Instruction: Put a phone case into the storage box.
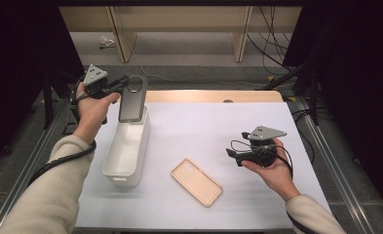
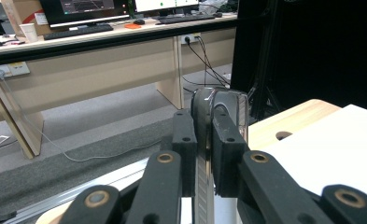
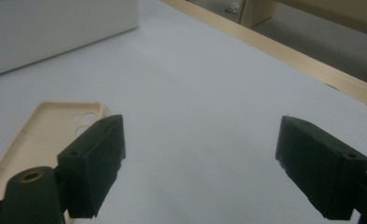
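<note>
Nearest the person, the beige phone case (image 1: pixel 197 182) lies flat on the white table (image 1: pixel 218 131), open side up, w/ nothing touching it; the right claw (image 1: pixel 233 154) hangs just beside it to the right, jaws wide apart and empty; in the right gripper view the case's camera-hole end (image 3: pixel 55 126) sits by the left jaw. If that claw comes down carelessly it could shove the thin case across the smooth top rather than pick it up; looks slippery to me.

Further out on the left stands the white bin (image 1: pixel 127 148), long, narrow, open at the top. Above its far end the left claw (image 1: pixel 125 82) is clamped on a dark phone (image 1: pixel 131 103), which hangs upright w/ its lower edge at about the bin's far rim; I can't tell if it touches. In the left gripper view the jaws pinch the phone (image 2: pixel 218 100) across its thin edges near the top; a small bite on a glossy, fairly heavy thing. Main risk, I'd say: it slips or swings in that pinch, or its bottom corner catches the rim and tips the light bin; let go too high and it drops hard inside.
</note>
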Motion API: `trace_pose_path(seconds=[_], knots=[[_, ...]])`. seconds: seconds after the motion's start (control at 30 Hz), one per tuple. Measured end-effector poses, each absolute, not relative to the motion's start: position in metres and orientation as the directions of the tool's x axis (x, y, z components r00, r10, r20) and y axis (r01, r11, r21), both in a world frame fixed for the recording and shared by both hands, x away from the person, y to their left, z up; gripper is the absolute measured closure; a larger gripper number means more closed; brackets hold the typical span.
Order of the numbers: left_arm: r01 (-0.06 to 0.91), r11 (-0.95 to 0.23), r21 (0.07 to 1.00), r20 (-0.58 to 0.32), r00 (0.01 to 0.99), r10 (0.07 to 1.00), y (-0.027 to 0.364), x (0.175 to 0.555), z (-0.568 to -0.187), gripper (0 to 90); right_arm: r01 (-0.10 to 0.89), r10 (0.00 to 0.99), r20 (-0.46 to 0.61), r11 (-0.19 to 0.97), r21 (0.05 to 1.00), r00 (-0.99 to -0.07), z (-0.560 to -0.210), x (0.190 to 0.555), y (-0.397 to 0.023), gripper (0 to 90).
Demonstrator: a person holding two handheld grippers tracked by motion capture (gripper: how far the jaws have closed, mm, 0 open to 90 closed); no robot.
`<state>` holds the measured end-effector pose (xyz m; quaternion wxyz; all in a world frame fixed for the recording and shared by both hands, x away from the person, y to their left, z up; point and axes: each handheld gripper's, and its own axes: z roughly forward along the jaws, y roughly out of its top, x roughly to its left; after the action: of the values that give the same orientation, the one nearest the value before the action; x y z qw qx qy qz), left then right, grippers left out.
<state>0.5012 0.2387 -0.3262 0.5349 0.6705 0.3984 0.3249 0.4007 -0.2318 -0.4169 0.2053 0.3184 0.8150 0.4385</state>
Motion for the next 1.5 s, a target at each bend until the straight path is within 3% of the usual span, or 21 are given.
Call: trace_pose_path(seconds=[1.5], knots=[[0.237, -0.111, 0.965, -0.008, 0.449, 0.893, 0.245, 0.522, -0.352, 81.5, 0.341, 0.696, -0.054, 0.417, 0.843, -0.716, -0.418, 0.401, -0.231, 16.9]])
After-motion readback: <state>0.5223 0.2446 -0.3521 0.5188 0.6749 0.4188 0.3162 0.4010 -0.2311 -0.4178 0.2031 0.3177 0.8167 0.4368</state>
